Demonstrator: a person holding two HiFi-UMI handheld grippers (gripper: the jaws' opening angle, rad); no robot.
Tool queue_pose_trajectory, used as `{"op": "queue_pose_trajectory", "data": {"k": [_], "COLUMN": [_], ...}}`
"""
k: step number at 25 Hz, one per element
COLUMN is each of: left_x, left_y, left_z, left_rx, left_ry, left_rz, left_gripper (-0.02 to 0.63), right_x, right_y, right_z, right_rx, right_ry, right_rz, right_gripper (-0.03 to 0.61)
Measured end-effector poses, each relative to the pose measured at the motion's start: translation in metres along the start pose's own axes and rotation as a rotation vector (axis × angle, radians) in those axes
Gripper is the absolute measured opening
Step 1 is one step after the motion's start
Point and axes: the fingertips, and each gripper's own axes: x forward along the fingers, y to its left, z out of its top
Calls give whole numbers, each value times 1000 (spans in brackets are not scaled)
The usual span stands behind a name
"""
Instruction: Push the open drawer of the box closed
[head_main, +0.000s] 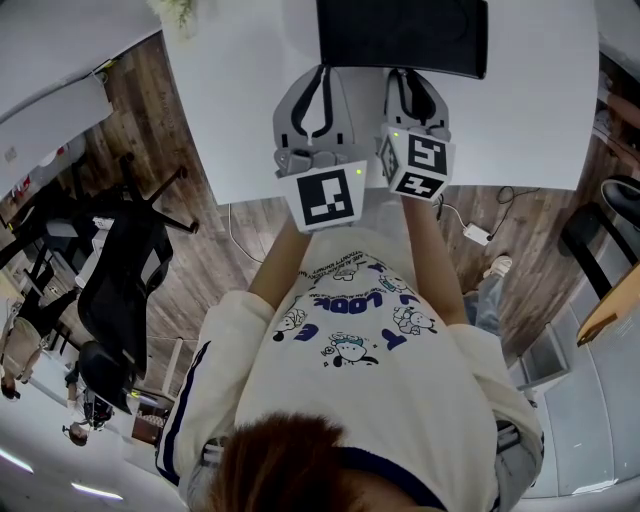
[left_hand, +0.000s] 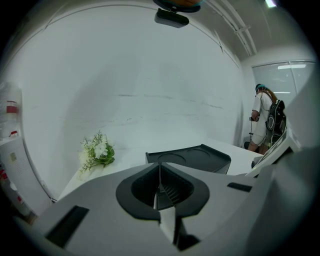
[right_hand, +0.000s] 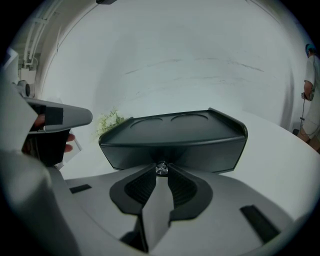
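Right gripper view looks straight at the box (right_hand: 175, 135), a dark, hard-shelled case with two round hollows moulded in its top. It stands on the white table (head_main: 250, 100), well back from the near edge, with a sprig of flowers (right_hand: 111, 120) behind it toward the far left corner.

The drawer front (right_hand: 200, 152) carries a small shiny knob (right_hand: 161, 169) at its middle. How far the drawer stands out cannot be read from any view.

The box looks like stiff plastic, light and smooth-bottomed, so it will likely skate across the slick table under a hard shove. A slow, square push low on the front, at or beside the knob, seems the safest place to bear. The knob is small and glassy and may slip off a tip.

The right gripper (right_hand: 161, 172) has its jaws drawn together, and the tips meet right at the knob and touch it. Whether they pinch it or only butt against it cannot be told.

The left gripper (left_hand: 159, 165) is clenched on nothing. It hangs over the table just left of the right one and short of the box.
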Motion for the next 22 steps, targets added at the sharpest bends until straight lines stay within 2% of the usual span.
{"op": "queue_pose_trajectory", "data": {"k": [4, 6, 9, 11, 15, 22], "left_x": [-3, -6, -11, -14, -23, -46], "left_y": [3, 5, 6, 5, 3, 2], "left_z": [3, 7, 15, 21, 33, 59], "left_rx": [0, 0, -6, -4, 5, 19], "left_ry": [-10, -16, -38, -57, -90, -156], "left_rz": [4, 3, 2, -3, -14, -23], "left_gripper": [20, 20, 20, 20, 20, 20], "right_x": [-1, -4, -15, -24, -48, -88], "right_y": [4, 5, 9, 11, 16, 31], "right_z": [0, 0, 5, 14, 39, 82], "right_rx": [18, 22, 15, 3, -5, -34], "right_ry": [7, 3, -25, -53, -144, -272], "right_rz": [1, 1, -7, -16, -32, -24], "right_gripper": [97, 151, 155, 149, 76, 54]}}
